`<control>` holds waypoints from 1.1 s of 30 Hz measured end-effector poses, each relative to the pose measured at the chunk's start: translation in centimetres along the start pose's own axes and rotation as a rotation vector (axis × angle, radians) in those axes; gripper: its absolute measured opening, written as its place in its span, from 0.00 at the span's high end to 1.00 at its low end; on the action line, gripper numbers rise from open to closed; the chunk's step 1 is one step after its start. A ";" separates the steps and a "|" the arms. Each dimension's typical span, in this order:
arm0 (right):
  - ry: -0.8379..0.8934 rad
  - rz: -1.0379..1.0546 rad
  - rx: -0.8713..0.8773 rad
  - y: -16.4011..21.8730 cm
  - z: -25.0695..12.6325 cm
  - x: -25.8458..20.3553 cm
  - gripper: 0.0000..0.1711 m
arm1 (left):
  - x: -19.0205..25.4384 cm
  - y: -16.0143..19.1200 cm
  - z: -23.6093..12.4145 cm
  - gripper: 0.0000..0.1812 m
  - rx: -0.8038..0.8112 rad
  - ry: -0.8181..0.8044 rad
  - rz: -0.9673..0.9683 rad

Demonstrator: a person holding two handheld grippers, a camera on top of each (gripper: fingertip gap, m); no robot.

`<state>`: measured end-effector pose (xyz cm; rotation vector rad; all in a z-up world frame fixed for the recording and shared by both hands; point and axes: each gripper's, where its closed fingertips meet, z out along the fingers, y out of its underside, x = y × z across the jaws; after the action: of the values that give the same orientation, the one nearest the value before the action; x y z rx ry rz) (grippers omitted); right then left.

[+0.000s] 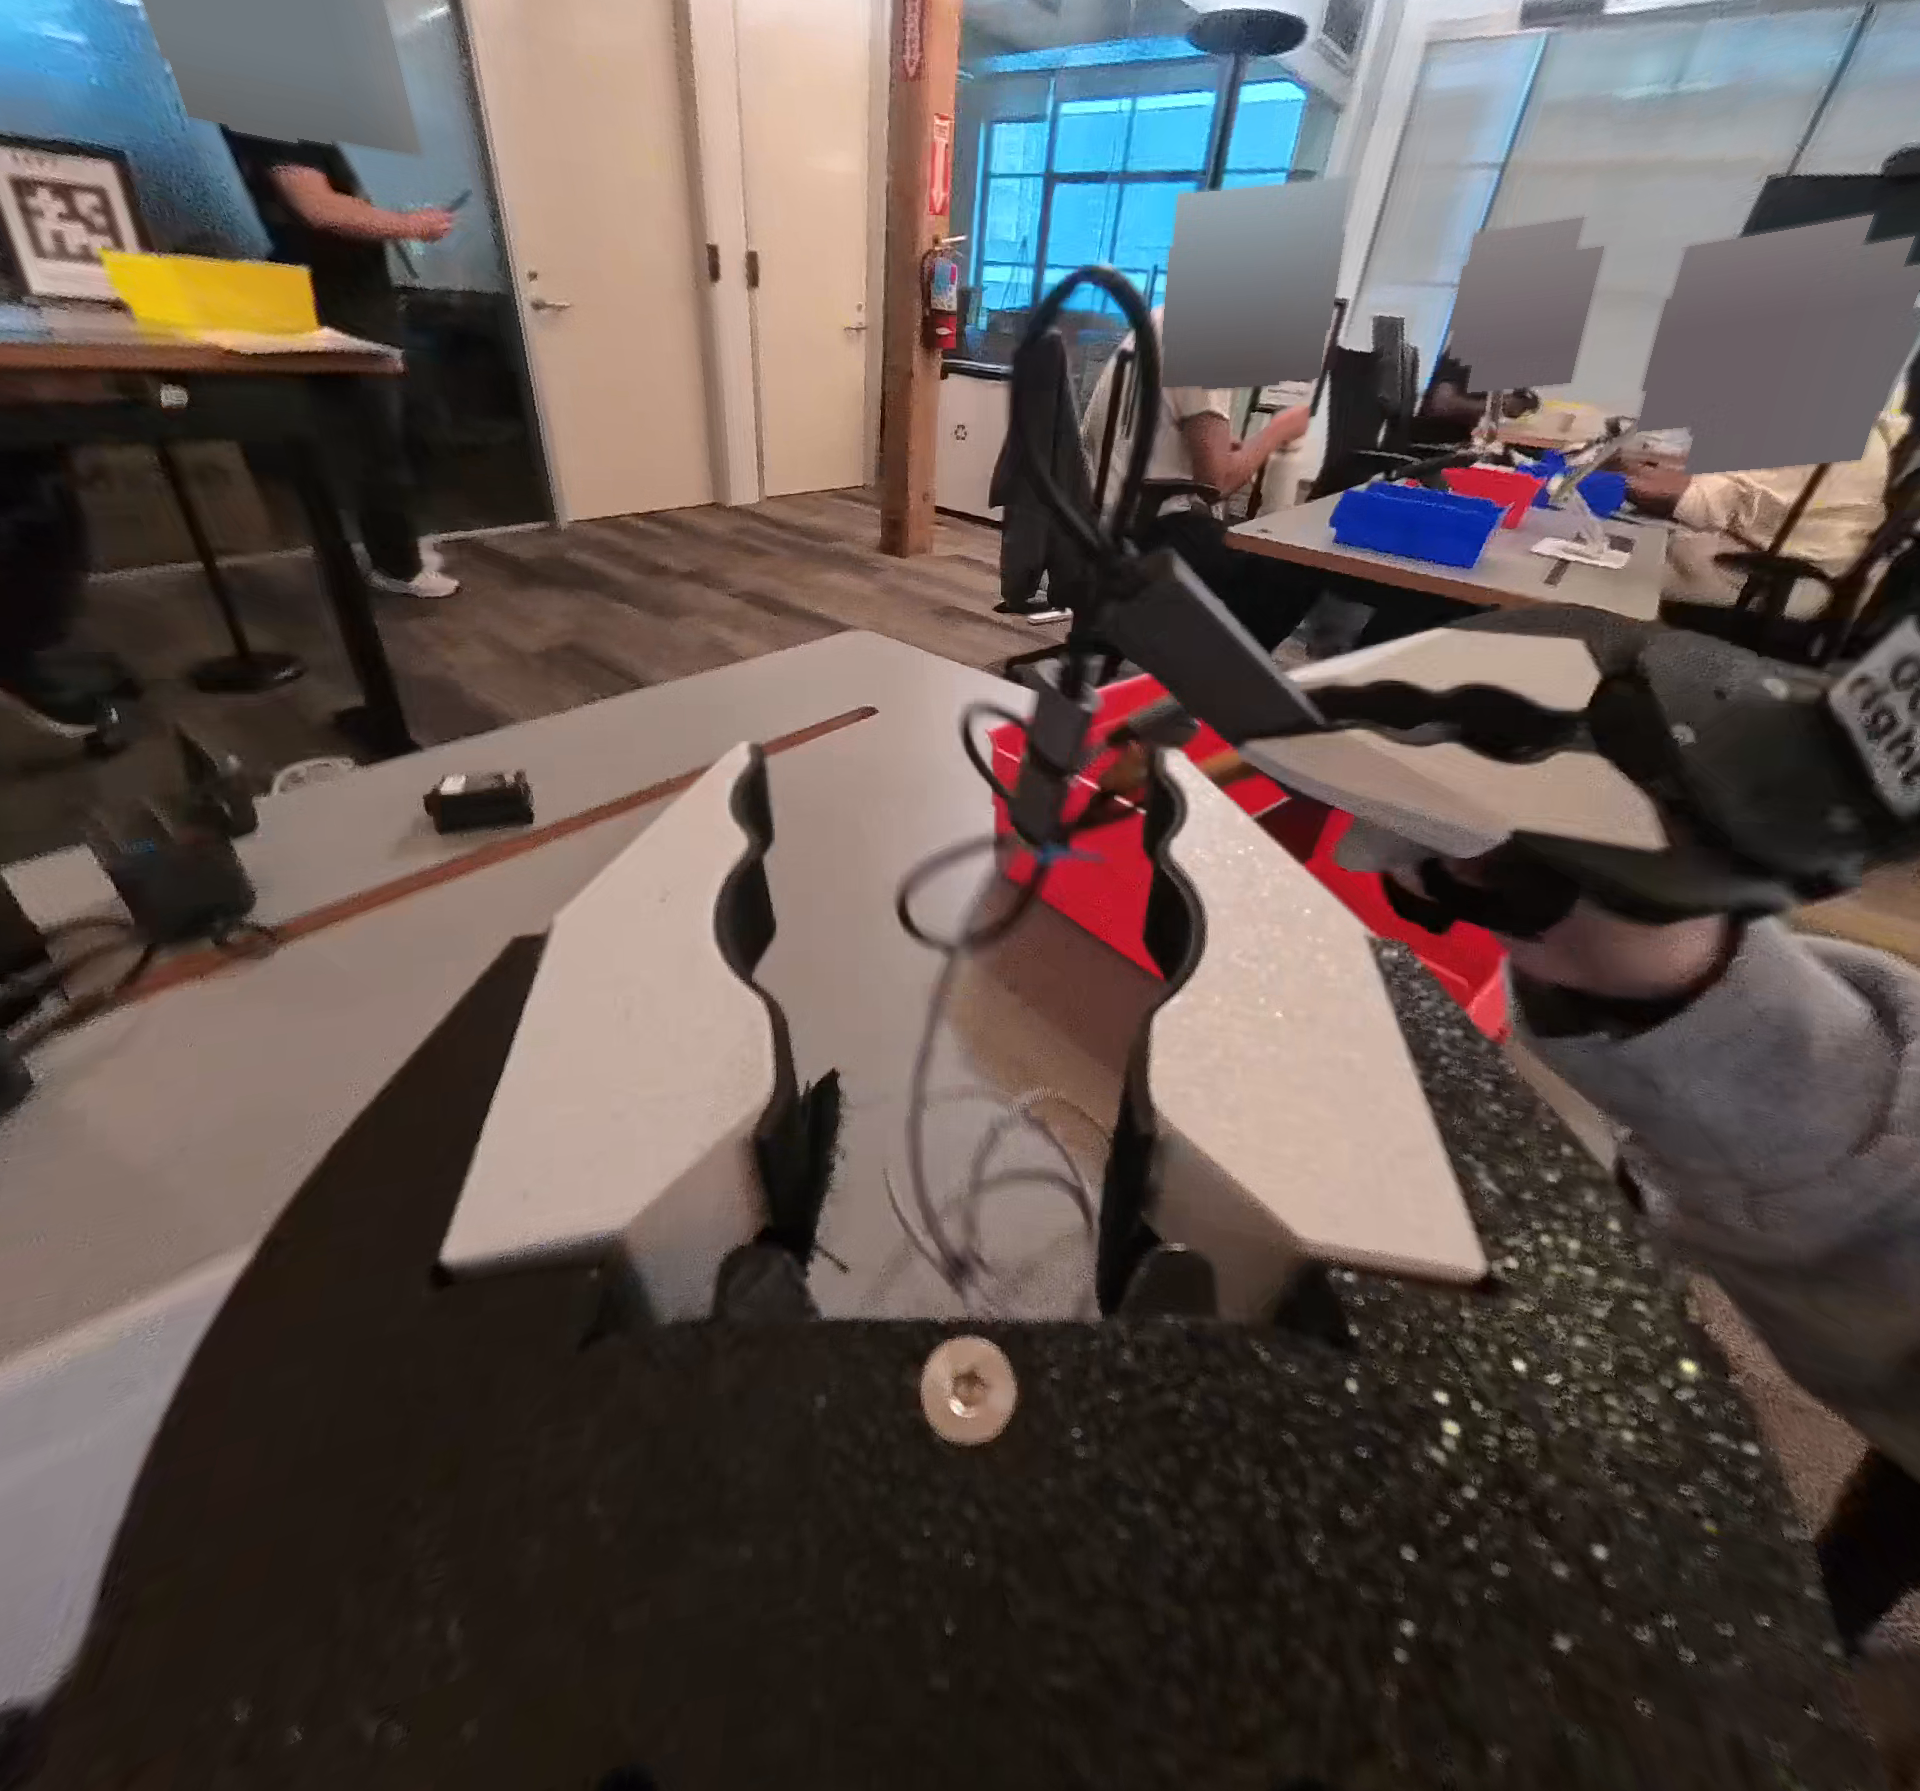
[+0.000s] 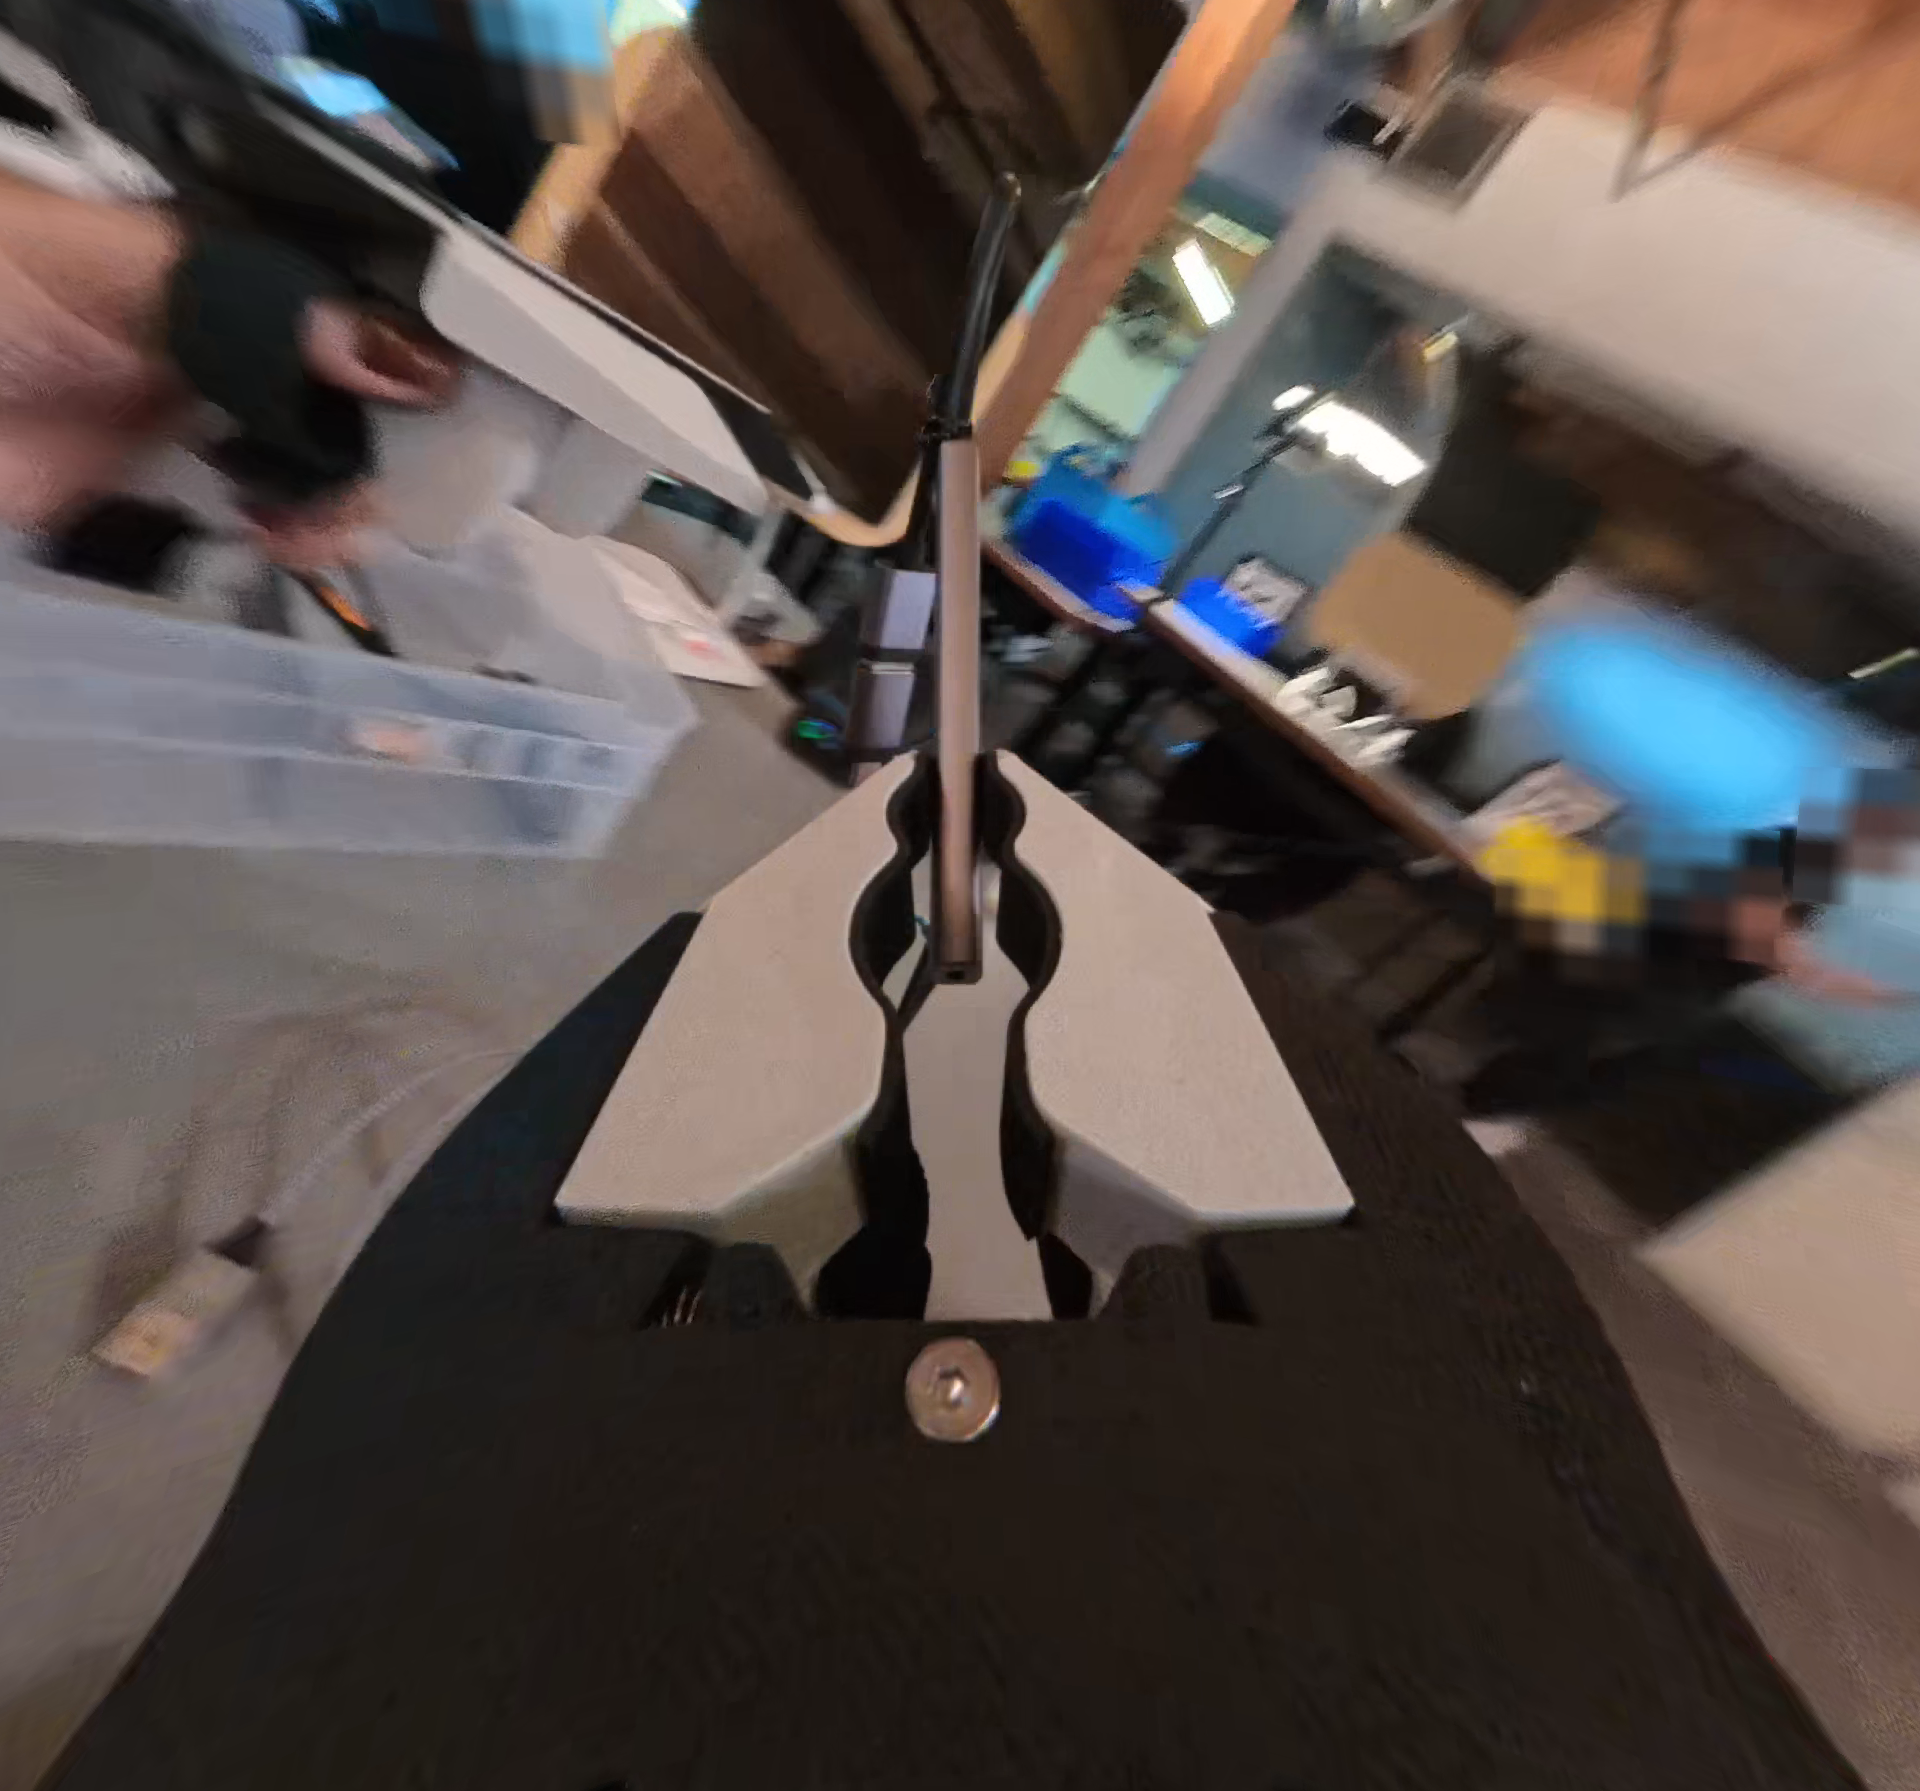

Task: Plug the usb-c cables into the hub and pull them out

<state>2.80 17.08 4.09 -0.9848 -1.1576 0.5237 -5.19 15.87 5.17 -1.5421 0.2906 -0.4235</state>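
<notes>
Grey laminate tabletop with a brown seam strip fills the foreground of a busy workshop room with white doors and blue windows. Left gripper is spread wide and empty above it. Right gripper pinches the slim dark-grey rectangular hub aloft, black usb-c cables hanging from it over a red plastic bin.

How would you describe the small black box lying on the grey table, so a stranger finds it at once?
Start at the grey table and follow its brown seam to the far side. The small black box lies flat just beyond it, left of the red bin. Unlike the dark hub, no tool holds it.
</notes>
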 end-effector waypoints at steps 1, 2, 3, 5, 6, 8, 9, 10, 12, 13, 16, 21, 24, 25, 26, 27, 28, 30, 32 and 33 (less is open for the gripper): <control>0.068 -0.123 0.003 -0.2 0.1 -0.1 0.96 | 0.7 0.5 -0.5 0.61 0.003 -0.006 -0.022; 0.139 -0.256 0.008 -0.5 0.2 -0.3 0.96 | 1.7 1.0 -1.0 0.62 0.011 0.005 -0.032; 0.209 -0.397 0.017 -0.8 0.3 -0.7 0.96 | 2.7 1.6 -1.3 0.62 0.009 0.016 -0.044; 0.314 -0.660 0.051 -1.5 0.4 -2.2 0.96 | 3.9 3.2 -1.5 0.61 -0.009 0.018 -0.098; 0.343 -0.766 0.078 -1.7 0.4 -3.2 0.96 | 4.7 3.8 -1.6 0.61 -0.006 0.049 -0.142; 0.361 -0.917 0.120 -1.6 0.6 -5.3 0.96 | 5.7 4.6 -1.7 0.63 0.020 0.113 -0.261; 0.368 -0.970 0.139 -1.4 0.6 -6.2 0.96 | 5.8 4.6 -1.8 0.66 0.049 0.138 -0.309; 0.376 -1.022 0.155 -1.1 0.5 -6.9 0.96 | 5.6 4.6 -2.1 0.70 0.080 0.149 -0.350; 0.386 -1.112 0.166 -0.2 0.4 -7.9 0.96 | 5.1 4.9 -2.6 0.81 0.122 0.139 -0.376; 0.386 -1.141 0.168 0.3 0.4 -8.3 0.96 | 4.9 5.4 -2.7 0.87 0.109 0.118 -0.366; 0.327 -1.106 0.148 2.1 0.2 -9.3 0.95 | 4.9 7.3 -2.6 0.89 0.023 0.099 -0.364; -0.068 -0.794 0.151 3.7 -1.5 -12.9 0.81 | 5.3 9.8 -3.2 0.96 -0.075 0.061 -0.051; -0.249 -0.525 0.073 3.9 -2.6 -12.9 0.85 | 5.9 12.1 -3.5 0.96 -0.197 0.042 0.277; -0.352 -0.431 0.038 4.3 -3.0 -13.6 0.86 | 6.2 12.8 -3.7 0.96 -0.227 0.048 0.384; -0.420 -0.357 0.005 4.6 -3.3 -13.9 0.86 | 6.7 13.5 -3.8 0.96 -0.245 0.072 0.470; -0.445 -0.312 -0.010 4.7 -3.4 -13.8 0.86 | 7.3 14.1 -4.0 0.96 -0.253 0.111 0.539; -0.466 -0.289 -0.016 4.9 -3.4 -13.8 0.87 | 7.7 14.6 -4.2 0.96 -0.258 0.140 0.583; -0.528 -0.261 -0.064 5.8 -3.4 -14.3 0.85 | 8.5 15.4 -4.6 0.96 -0.260 0.199 0.621; -0.573 -0.258 -0.098 6.5 -3.4 -15.1 0.84 | 8.6 16.2 -4.8 0.96 -0.279 0.234 0.652; -0.584 -0.264 -0.115 6.8 -3.3 -15.4 0.85 | 8.8 16.5 -4.9 0.96 -0.281 0.253 0.661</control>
<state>1.32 7.20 -9.82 -0.7750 -1.8287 0.5518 1.83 7.28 -10.63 -1.5574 1.0563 -0.0489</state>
